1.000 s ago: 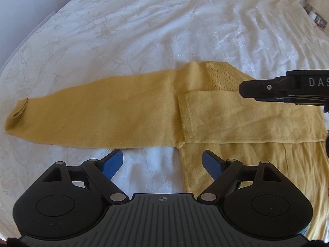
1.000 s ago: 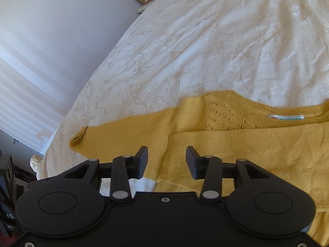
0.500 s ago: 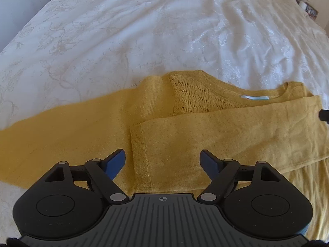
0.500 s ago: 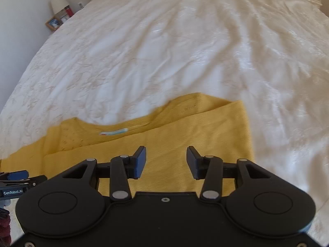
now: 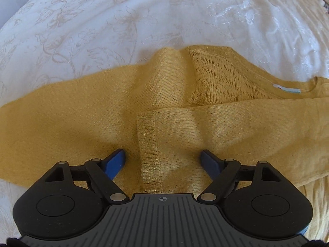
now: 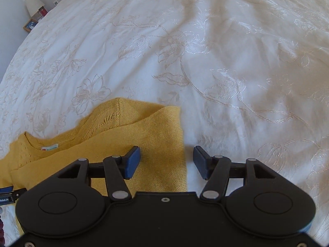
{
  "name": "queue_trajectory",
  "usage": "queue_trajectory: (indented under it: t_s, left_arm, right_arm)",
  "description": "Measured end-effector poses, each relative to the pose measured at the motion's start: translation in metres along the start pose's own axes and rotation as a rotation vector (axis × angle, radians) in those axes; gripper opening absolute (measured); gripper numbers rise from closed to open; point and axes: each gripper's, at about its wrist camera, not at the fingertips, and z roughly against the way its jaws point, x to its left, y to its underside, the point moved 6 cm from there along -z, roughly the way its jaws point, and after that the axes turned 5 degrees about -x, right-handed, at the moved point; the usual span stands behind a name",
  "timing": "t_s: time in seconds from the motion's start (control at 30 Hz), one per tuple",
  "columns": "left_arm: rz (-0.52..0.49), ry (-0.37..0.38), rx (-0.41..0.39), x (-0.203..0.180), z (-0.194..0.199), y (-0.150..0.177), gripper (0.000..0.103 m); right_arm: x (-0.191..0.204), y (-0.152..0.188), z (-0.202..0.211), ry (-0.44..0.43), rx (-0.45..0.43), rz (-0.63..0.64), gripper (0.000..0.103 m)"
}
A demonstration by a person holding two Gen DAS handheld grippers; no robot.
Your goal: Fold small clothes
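A mustard-yellow knit sweater (image 5: 205, 94) lies flat on the bed, one sleeve (image 5: 61, 111) stretched out to the left. The other sleeve is folded across the body, its cuff (image 5: 148, 140) ending between my left gripper's blue fingertips. My left gripper (image 5: 162, 156) hovers just over that cuff, jaws wide and opening slightly, pads off the cloth. In the right wrist view the sweater (image 6: 123, 135) shows its neck label (image 6: 50, 147). My right gripper (image 6: 166, 157) straddles the sweater's right folded edge (image 6: 182, 144), jaws closing a little and gripping nothing.
A white bedspread (image 6: 226, 61) with embroidered flowers covers the whole bed around the sweater. A lamp (image 6: 34, 5) and a small picture frame (image 6: 30, 25) stand beyond the bed's far left corner. The left gripper's tip (image 6: 8, 194) shows at the left border.
My left gripper came right and lower, so the folded cuff now lies between its fingers. My right gripper swung from the sweater's left side to its right folded edge and came lower.
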Motion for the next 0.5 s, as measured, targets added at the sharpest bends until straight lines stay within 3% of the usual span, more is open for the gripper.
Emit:
queue_trajectory:
  t_s: [0.03, 0.07, 0.13, 0.2, 0.27, 0.4, 0.5]
  left_arm:
    - [0.005, 0.0, -0.003, 0.0, 0.003, 0.001, 0.08]
    - [0.008, 0.0, -0.008, 0.0, 0.005, 0.001, 0.08]
    - [0.003, 0.002, -0.02, 0.0, 0.011, 0.003, 0.079]
    - [-0.012, -0.002, -0.04, -0.003, 0.016, 0.003, 0.079]
    - [-0.026, -0.009, -0.057, -0.009, 0.017, 0.004, 0.079]
    - [-0.045, 0.021, -0.033, -0.01, 0.007, 0.008, 0.08]
    - [-0.034, 0.066, -0.036, -0.009, 0.002, 0.005, 0.081]
  right_arm:
    - [0.003, 0.001, 0.0, -0.006, 0.003, 0.003, 0.02]
    - [0.007, 0.002, 0.0, -0.016, 0.01, 0.011, 0.015]
    - [0.019, 0.003, 0.007, -0.003, -0.001, 0.071, 0.012]
    - [0.018, 0.001, 0.016, 0.087, -0.027, 0.127, 0.011]
    - [0.007, 0.001, 0.016, 0.146, -0.024, 0.11, 0.009]
    - [0.002, 0.003, 0.006, 0.173, 0.012, 0.101, 0.01]
    - [0.01, 0.002, 0.006, 0.18, -0.001, 0.097, 0.024]
